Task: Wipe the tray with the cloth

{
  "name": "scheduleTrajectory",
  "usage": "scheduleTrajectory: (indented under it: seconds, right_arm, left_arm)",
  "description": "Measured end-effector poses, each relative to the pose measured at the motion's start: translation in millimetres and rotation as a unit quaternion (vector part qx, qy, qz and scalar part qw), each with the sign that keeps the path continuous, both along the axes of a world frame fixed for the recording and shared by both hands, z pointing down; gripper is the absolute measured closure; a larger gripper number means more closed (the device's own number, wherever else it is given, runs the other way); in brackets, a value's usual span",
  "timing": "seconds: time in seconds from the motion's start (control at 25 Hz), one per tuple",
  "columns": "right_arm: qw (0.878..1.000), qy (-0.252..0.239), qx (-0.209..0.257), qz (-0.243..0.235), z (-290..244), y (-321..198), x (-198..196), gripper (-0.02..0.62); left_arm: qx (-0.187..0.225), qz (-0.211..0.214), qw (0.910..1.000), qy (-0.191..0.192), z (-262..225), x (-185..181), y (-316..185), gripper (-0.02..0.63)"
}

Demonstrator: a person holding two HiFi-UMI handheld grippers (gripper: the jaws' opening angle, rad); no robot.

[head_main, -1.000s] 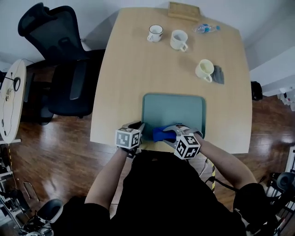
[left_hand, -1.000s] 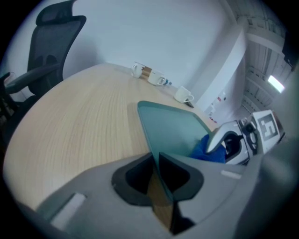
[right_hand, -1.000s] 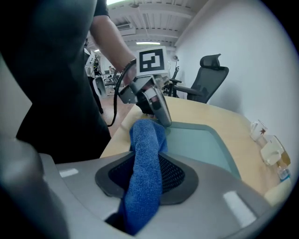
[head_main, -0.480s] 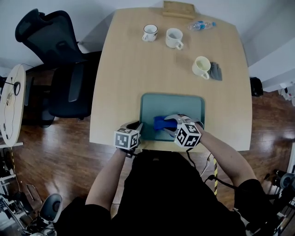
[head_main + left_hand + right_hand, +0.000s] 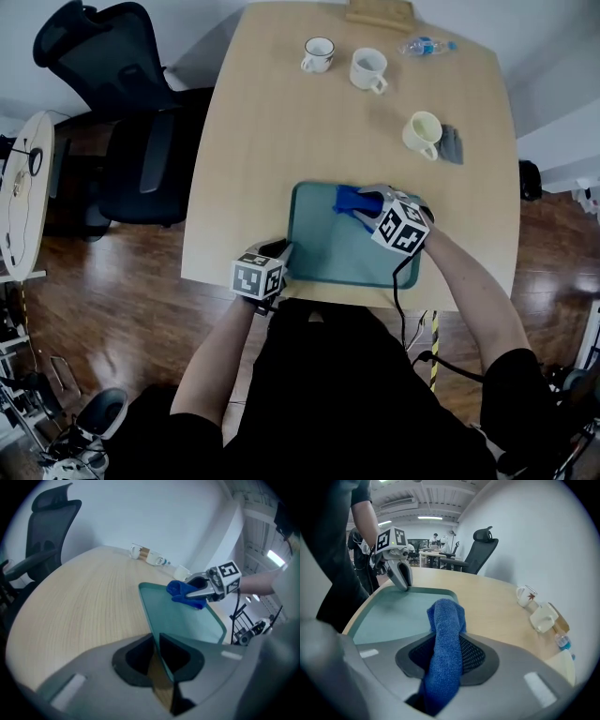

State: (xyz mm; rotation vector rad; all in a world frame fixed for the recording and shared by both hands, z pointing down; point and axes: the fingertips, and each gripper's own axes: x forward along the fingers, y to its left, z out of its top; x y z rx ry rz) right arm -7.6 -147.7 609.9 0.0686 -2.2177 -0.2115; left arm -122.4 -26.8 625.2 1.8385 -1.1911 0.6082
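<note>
Pale wooden table [image 5: 281, 141] on dark plank floor [image 5: 112, 309]. Black office chair [image 5: 141, 169] at table's left edge, white wall [image 5: 154, 517] beyond. Strip lights [image 5: 427, 517] overhead.

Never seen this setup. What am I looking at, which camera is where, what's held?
No robot: a person holds a claw in each hand. The wide picture comes from a head camera looking down; the other two come from cameras riding on each claw. The left claw pinches the near left rim of the teal tray, which lies on the wooden table. The right claw grips a blue cloth at the tray's far side. Farther off are three mugs and a bottle.
</note>
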Motion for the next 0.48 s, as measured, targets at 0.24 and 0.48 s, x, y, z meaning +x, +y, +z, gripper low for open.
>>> scheduleTrajectory:
  seconds: [0.24,0.48]
  right_arm:
    - [1.000,-0.007,0.005,0.004,-0.4,-0.5,-1.0,0.465]
    - [1.000,-0.014,-0.008,-0.013,-1.0,41.4,8.2,0.465]
  left_arm:
    - [0.002,-0.002,1.0000,0.000,1.0,-1.8,0.8,0.558]
    - [0.002,-0.008,1.0000,-0.003,2.5,-3.5,1.0,0.565]
